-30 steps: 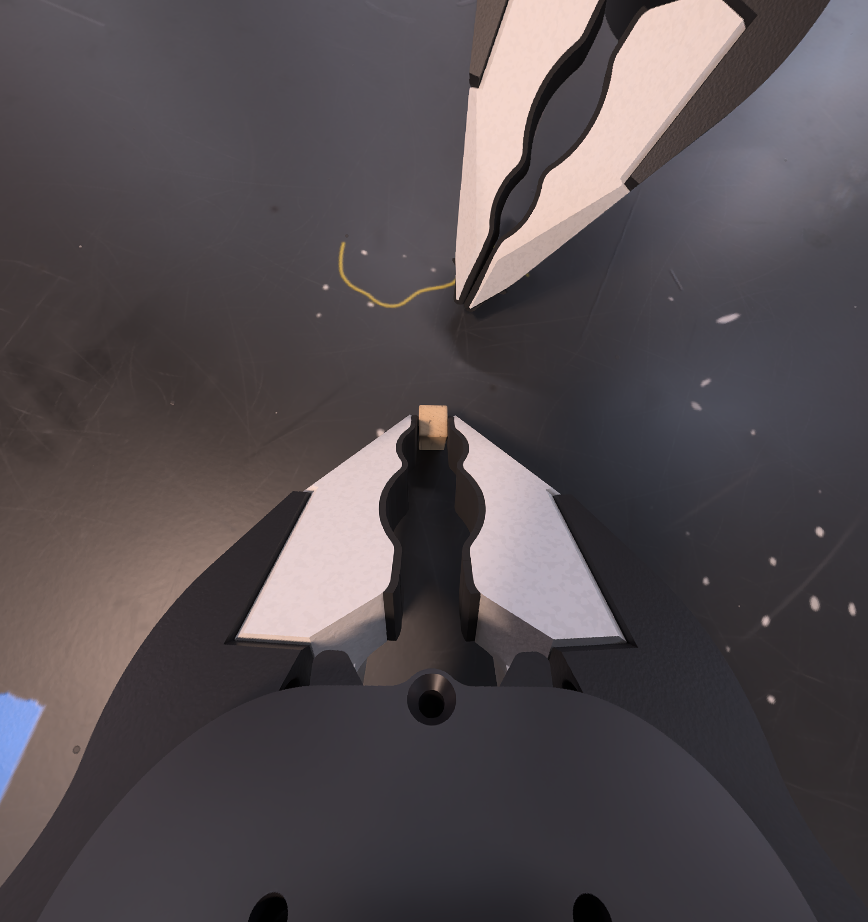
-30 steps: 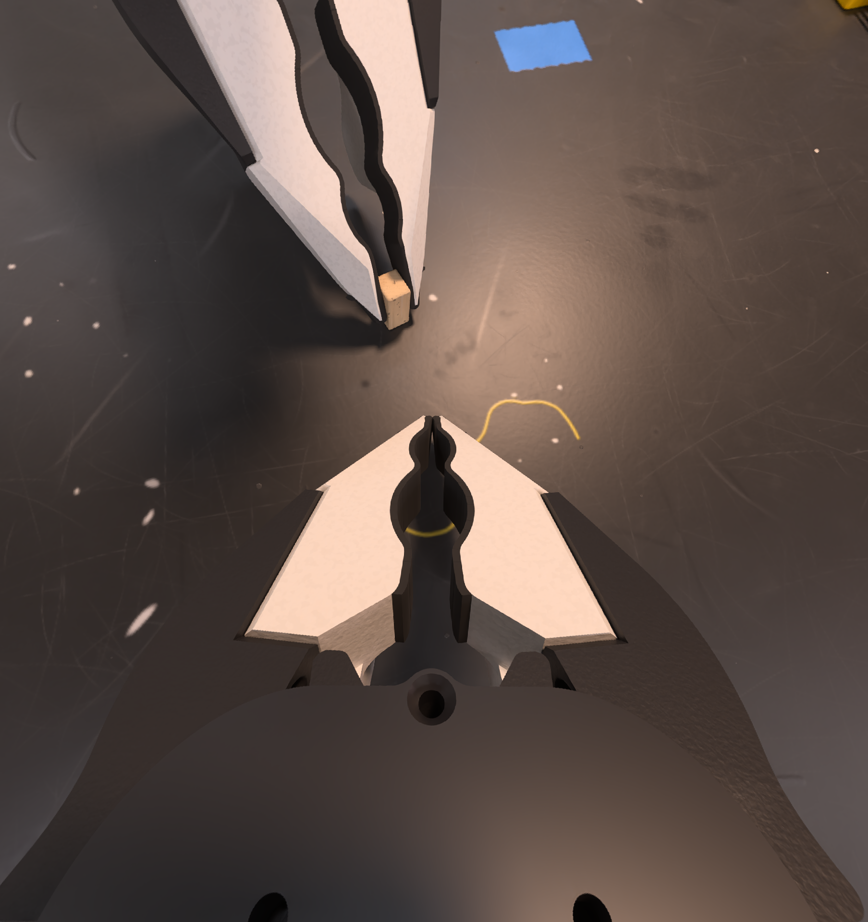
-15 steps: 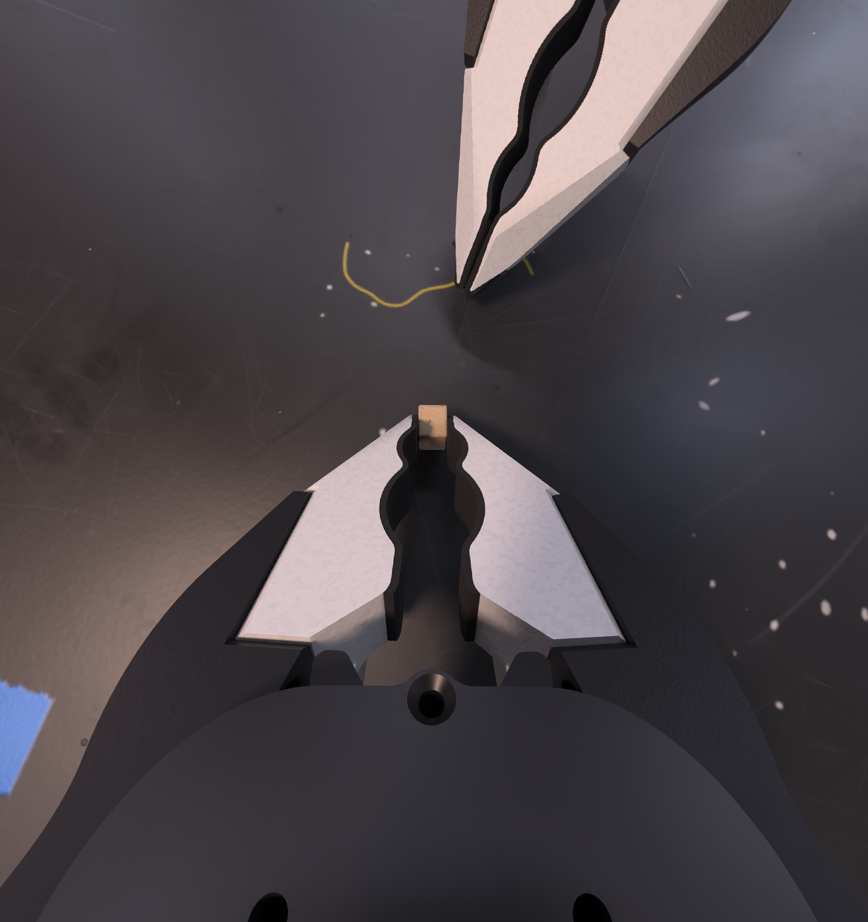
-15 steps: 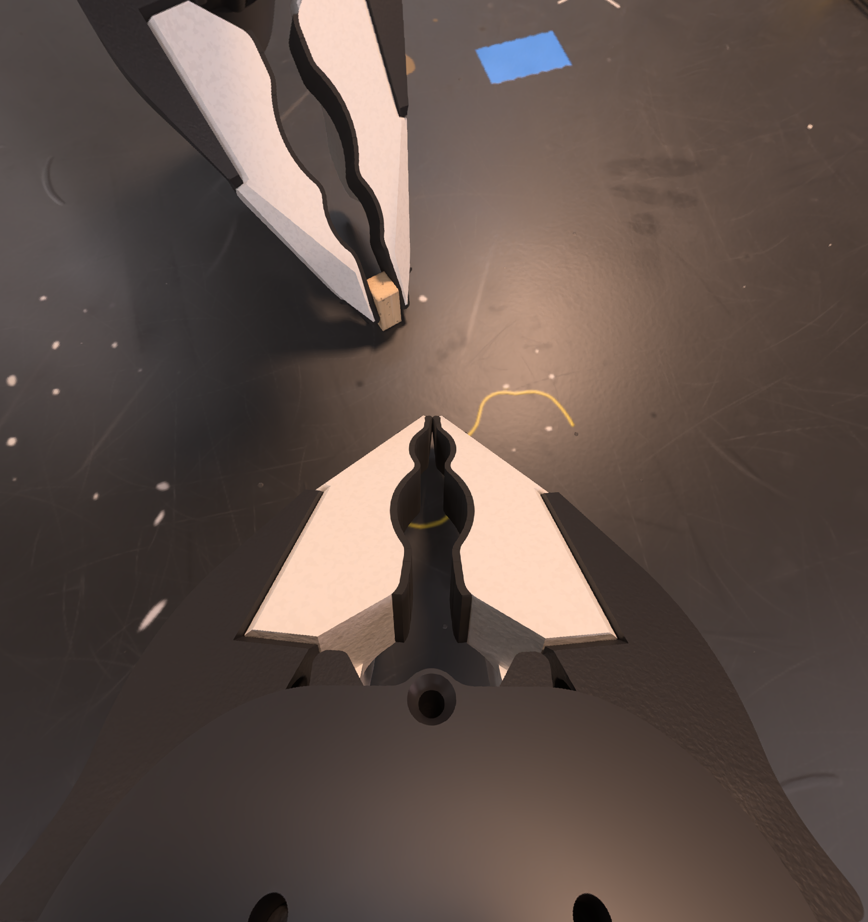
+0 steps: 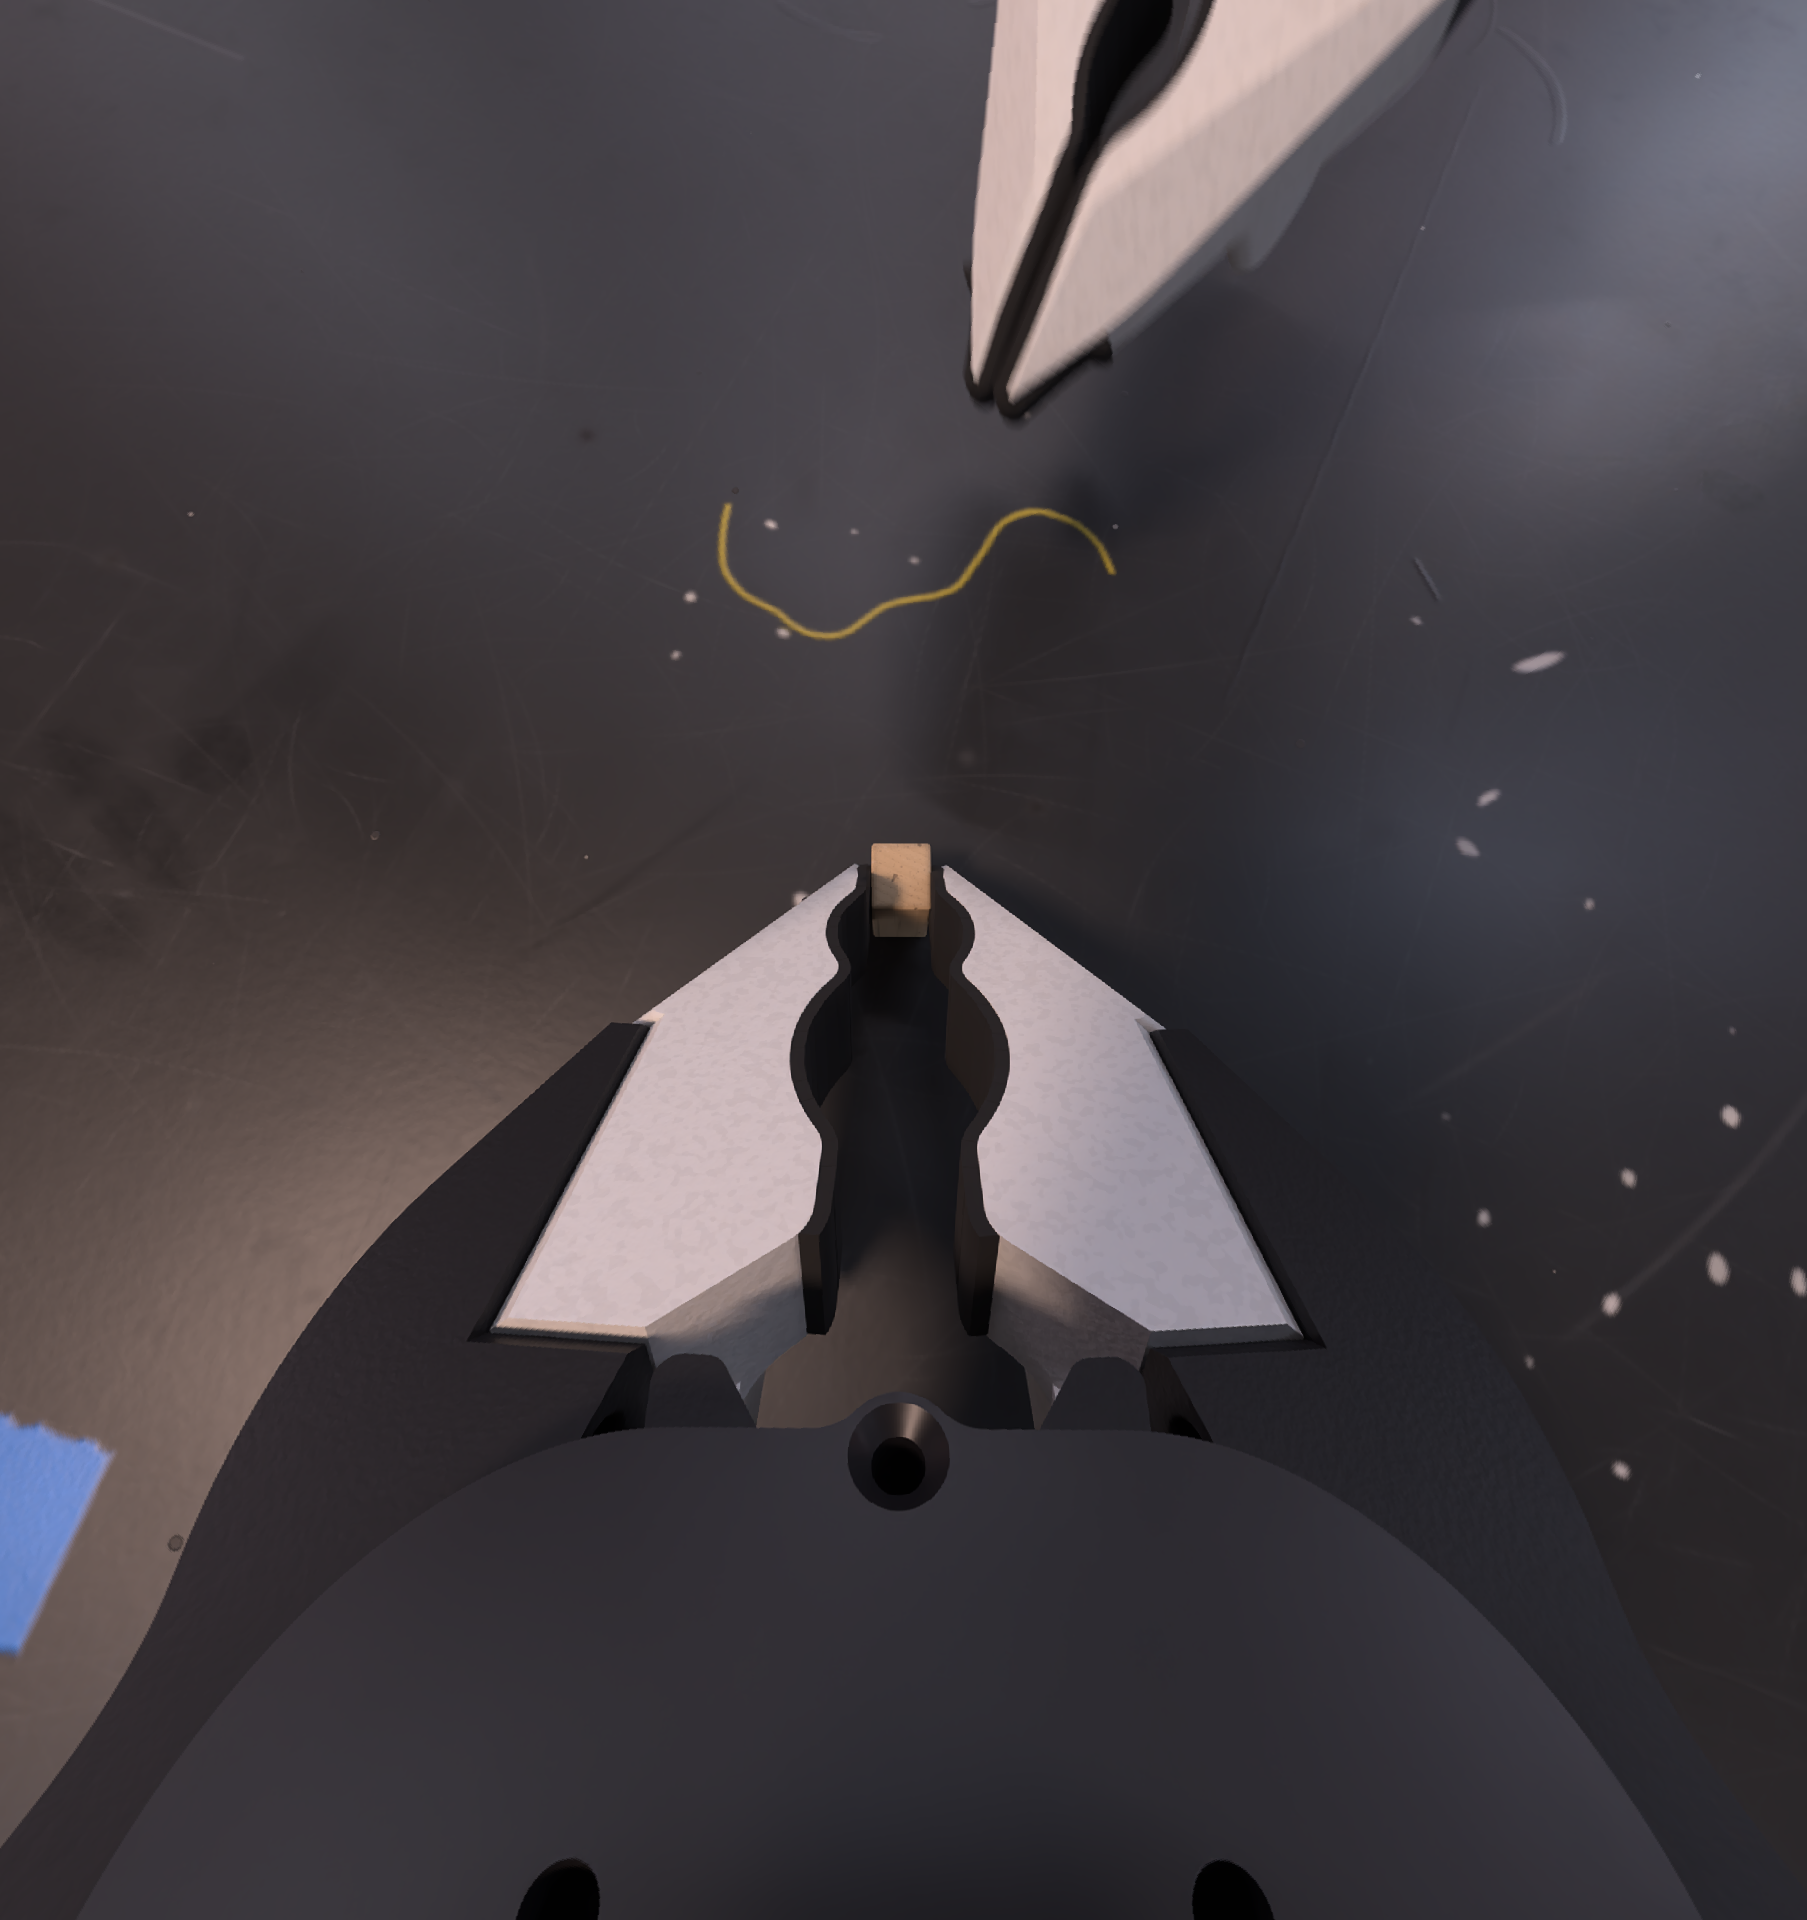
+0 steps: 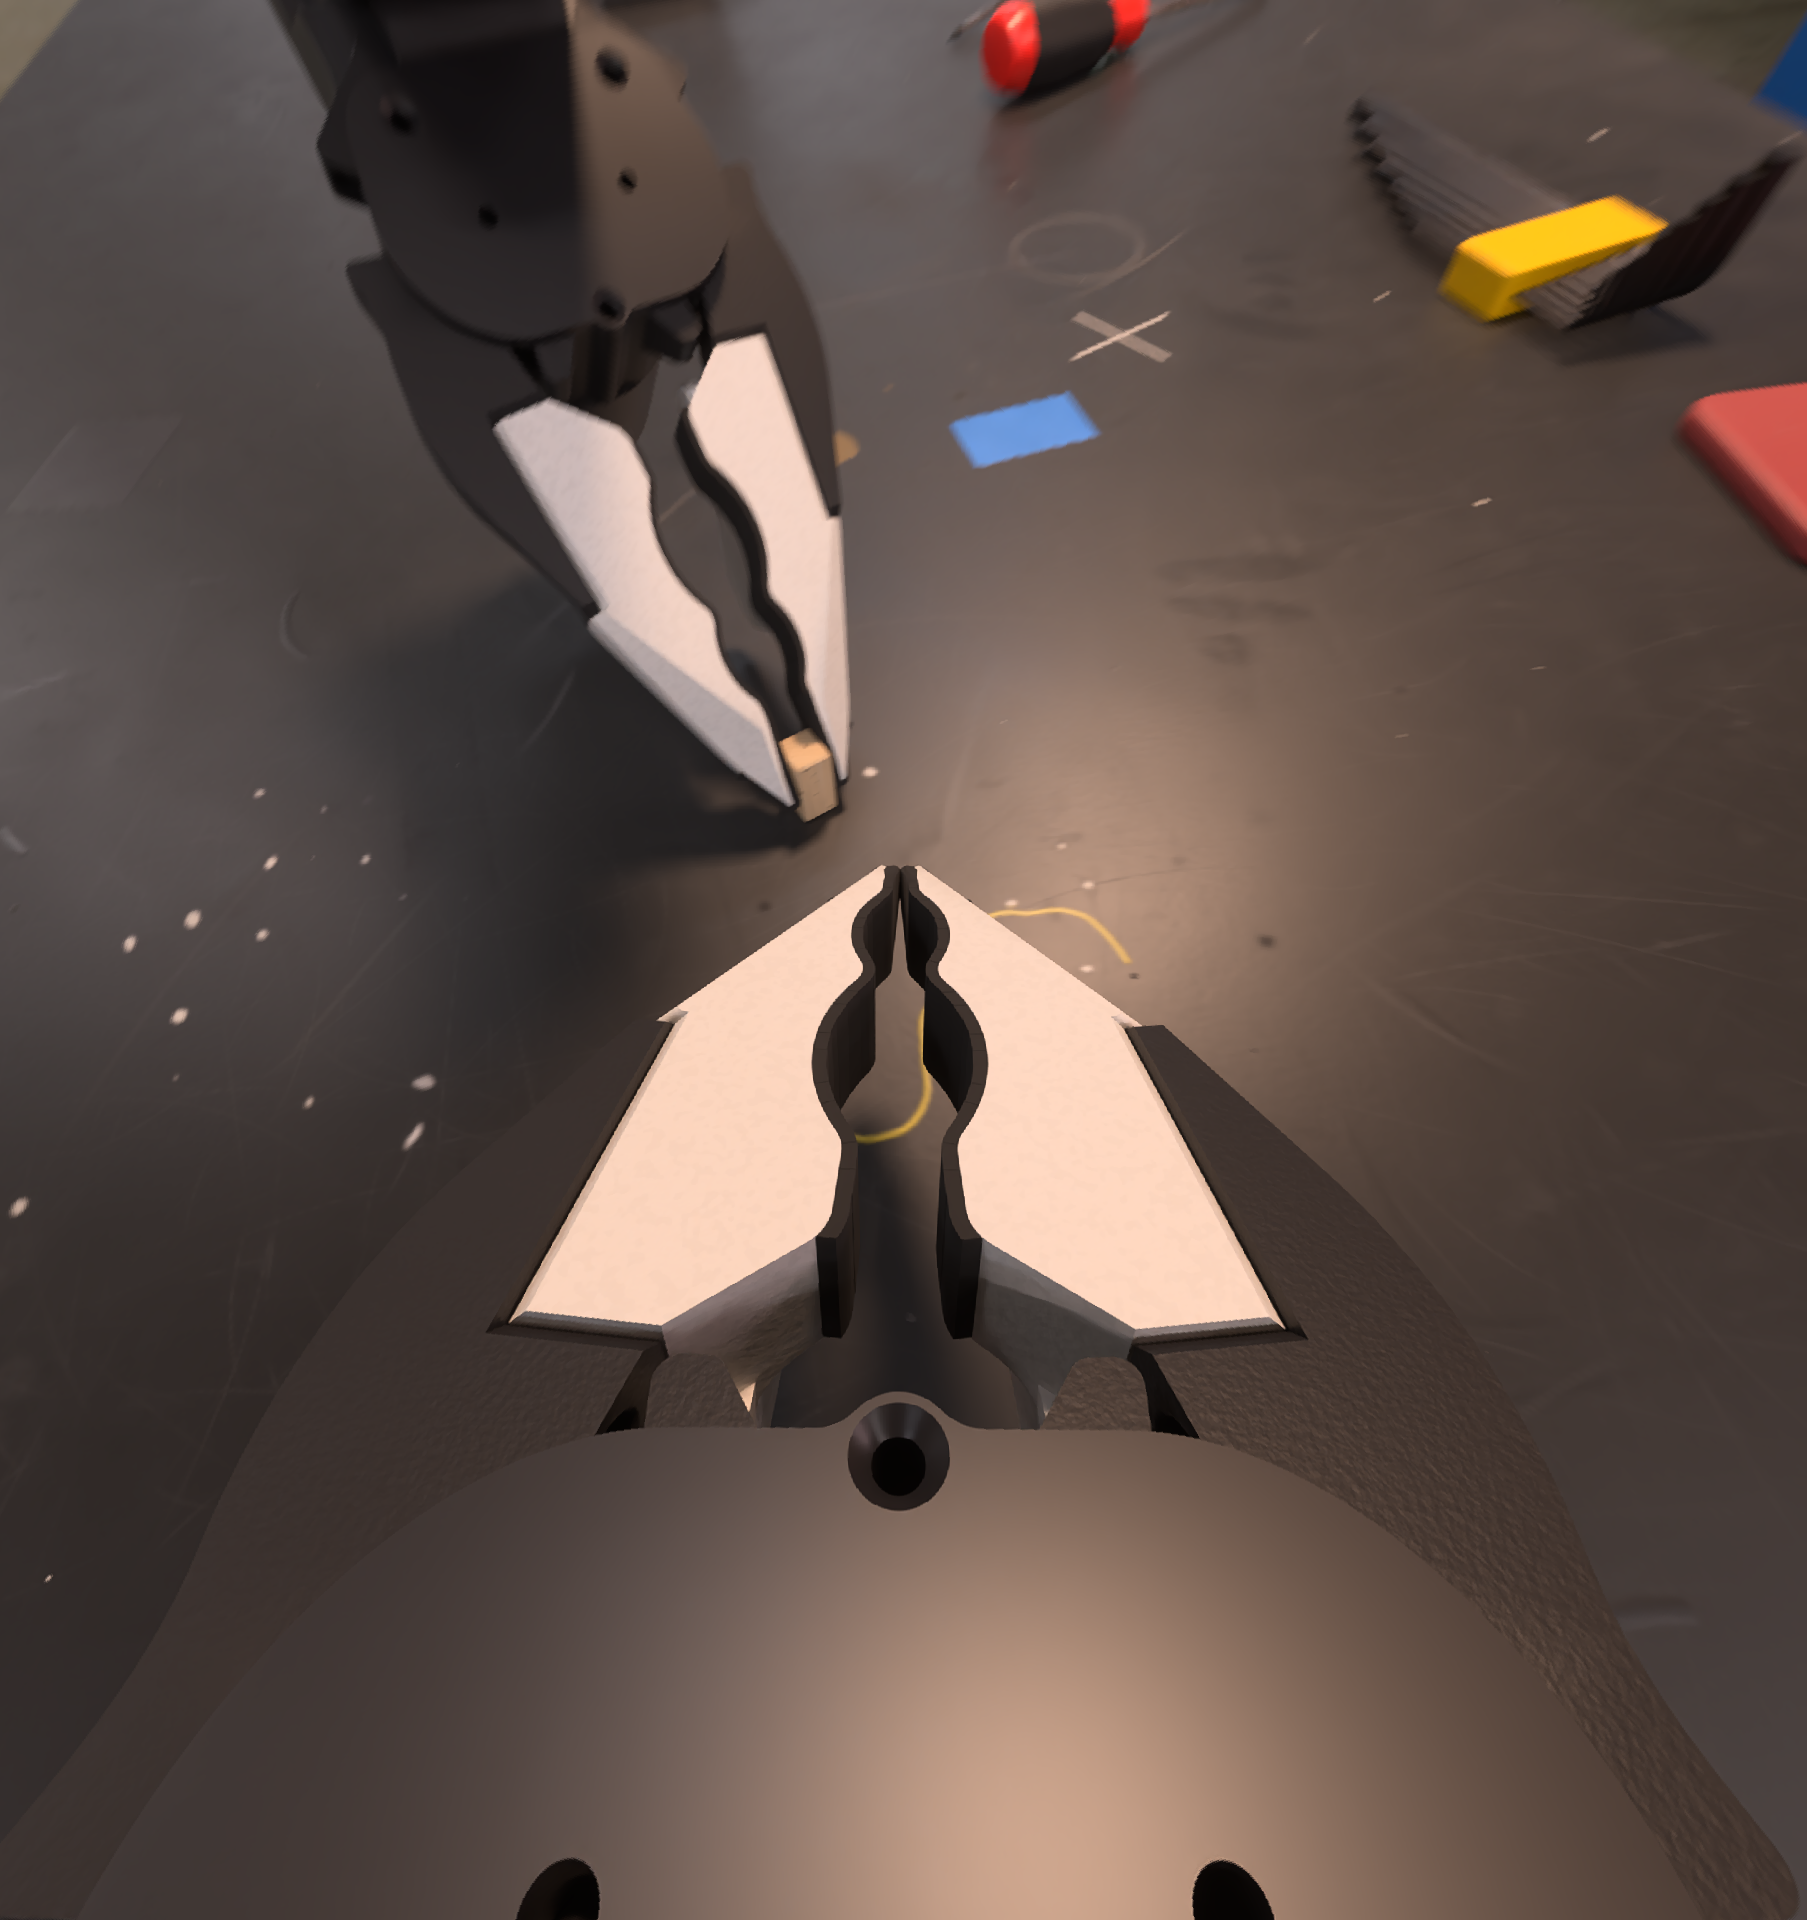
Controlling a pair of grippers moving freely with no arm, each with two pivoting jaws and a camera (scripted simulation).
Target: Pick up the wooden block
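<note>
A small tan wooden block [image 5: 900, 889] is pinched between the tips of my left gripper [image 5: 901, 883], which is shut on it close above the dark table. The right wrist view shows the same block [image 6: 812, 774] in the left gripper [image 6: 816, 790], at upper left of my right gripper. My right gripper [image 6: 899, 875] is shut and empty, lifted off the table and facing the left one. It also shows in the left wrist view [image 5: 998, 397] at the top, far ahead of the block.
A thin yellow thread [image 5: 878, 608] lies on the dark table [image 5: 359, 727] between the grippers. A blue tape patch [image 6: 1024, 428], a red-handled tool [image 6: 1055, 36], a yellow-and-black tool set [image 6: 1564, 255] and a red flat pad [image 6: 1792, 468] lie farther off.
My right gripper has risen and tilted back, uncovering the whole yellow thread and showing far objects. My left gripper still holds the block and has barely moved.
</note>
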